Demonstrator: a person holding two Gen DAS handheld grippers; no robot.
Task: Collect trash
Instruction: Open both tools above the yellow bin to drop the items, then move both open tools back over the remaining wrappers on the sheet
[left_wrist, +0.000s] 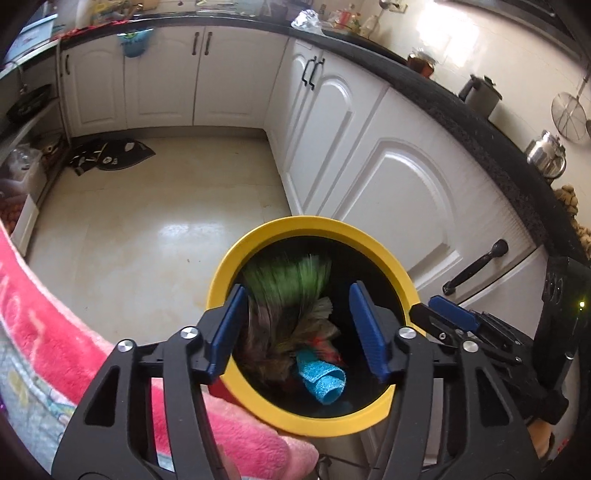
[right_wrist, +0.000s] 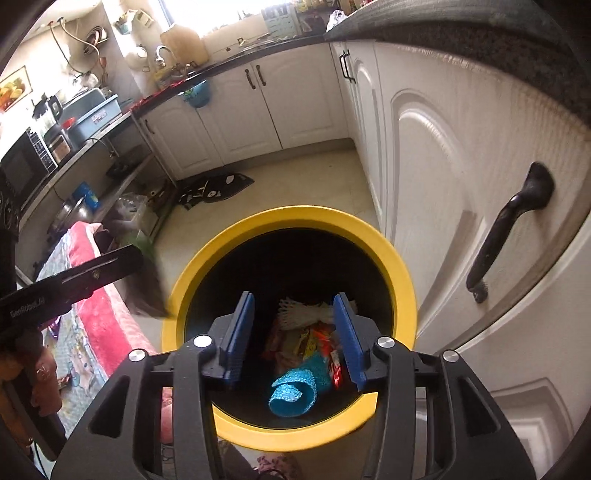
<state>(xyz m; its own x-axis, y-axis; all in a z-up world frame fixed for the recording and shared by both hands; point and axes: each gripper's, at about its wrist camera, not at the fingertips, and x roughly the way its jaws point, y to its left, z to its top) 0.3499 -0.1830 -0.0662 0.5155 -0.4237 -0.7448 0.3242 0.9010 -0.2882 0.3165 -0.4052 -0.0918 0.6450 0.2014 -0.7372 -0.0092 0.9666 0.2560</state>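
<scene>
Cream tiled kitchen floor (left_wrist: 147, 236), yellow-rimmed bin (left_wrist: 258, 236) standing on it, dark patterned mat (left_wrist: 114, 153) by cabinets

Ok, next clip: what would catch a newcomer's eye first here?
The yellow-rimmed bin fills the middle of both views, standing on the kitchen floor beside white cabinets. Both grippers, left and right, hang over its mouth with jaws open. Inside lie a blue glittery roll and wrappers; a blurred green tuft shows between the left jaws.

Only legible text: "GenRobot.AI", small white print on the black body of the left gripper (right_wrist: 110, 264), seen in the right wrist view. Labels on other items are too blurred to read.
</scene>
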